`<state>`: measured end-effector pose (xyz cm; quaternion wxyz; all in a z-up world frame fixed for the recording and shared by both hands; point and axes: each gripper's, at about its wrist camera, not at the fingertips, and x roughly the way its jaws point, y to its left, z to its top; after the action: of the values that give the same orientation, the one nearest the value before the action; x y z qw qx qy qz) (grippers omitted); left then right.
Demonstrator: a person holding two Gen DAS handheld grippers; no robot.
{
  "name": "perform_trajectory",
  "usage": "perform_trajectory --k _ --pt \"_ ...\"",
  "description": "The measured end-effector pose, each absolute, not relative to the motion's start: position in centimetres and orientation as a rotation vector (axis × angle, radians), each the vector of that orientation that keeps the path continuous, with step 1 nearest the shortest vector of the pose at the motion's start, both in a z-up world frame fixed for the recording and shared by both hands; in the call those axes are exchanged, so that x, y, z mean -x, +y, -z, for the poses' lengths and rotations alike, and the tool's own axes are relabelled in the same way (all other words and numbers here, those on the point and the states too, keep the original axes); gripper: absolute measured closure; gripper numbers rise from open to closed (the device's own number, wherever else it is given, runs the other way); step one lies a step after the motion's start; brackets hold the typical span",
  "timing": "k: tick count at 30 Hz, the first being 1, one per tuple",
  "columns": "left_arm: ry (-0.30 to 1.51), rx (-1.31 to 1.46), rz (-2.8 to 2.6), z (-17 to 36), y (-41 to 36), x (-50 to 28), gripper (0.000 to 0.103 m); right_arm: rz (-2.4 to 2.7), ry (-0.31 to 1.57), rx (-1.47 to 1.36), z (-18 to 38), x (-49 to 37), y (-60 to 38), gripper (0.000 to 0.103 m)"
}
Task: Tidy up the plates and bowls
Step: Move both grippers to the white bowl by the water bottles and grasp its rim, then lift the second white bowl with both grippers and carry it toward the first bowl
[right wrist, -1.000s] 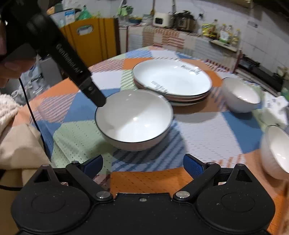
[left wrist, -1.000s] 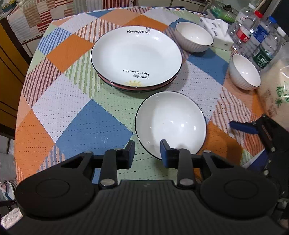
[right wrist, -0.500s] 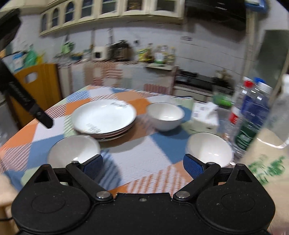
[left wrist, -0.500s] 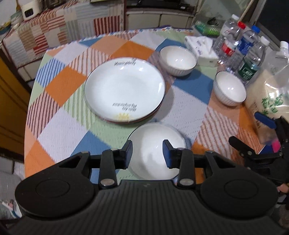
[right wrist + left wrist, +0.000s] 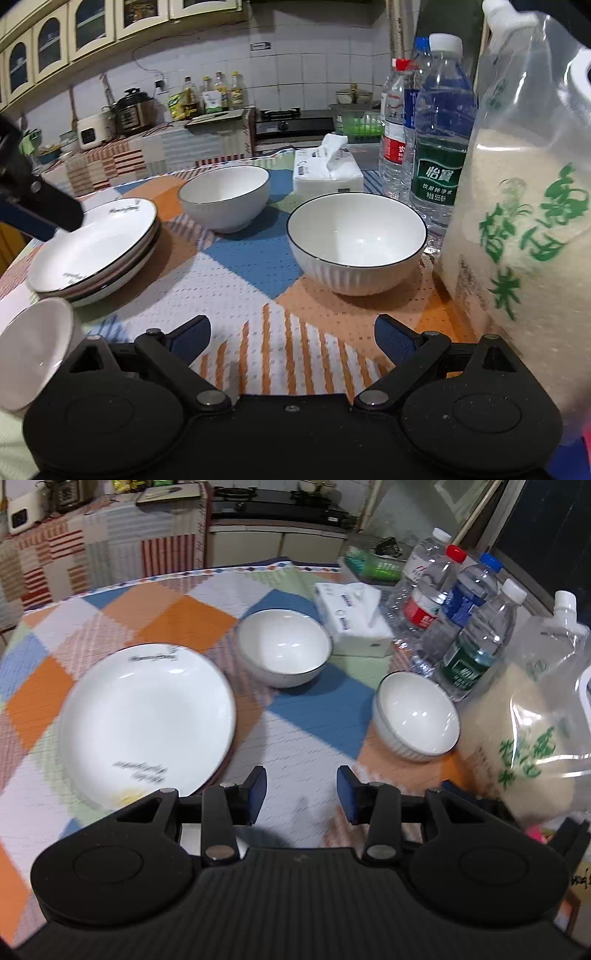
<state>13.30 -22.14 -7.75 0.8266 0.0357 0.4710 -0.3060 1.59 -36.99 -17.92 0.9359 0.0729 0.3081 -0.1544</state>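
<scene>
Both jaws gape empty; ribbed white bowl (image 5: 356, 243) on woven checked cloth (image 5: 258, 258)

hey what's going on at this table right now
A person is tidying dishes with two handheld grippers, both open and empty. The right gripper faces the near bowl beside the water bottles and rice bag. The left gripper hovers above the tablecloth, next to the plate stack. A far bowl and a third bowl stand apart, unstacked.
</scene>
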Motion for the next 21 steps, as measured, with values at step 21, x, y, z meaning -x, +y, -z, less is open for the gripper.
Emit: perform_trajectory --k 21 --pt "1.054 -0.107 0.755 13.8 -34.4 -16.8 0.059 0.471 0.696 -0.14 21.3 -7.0 -40.1 0.005"
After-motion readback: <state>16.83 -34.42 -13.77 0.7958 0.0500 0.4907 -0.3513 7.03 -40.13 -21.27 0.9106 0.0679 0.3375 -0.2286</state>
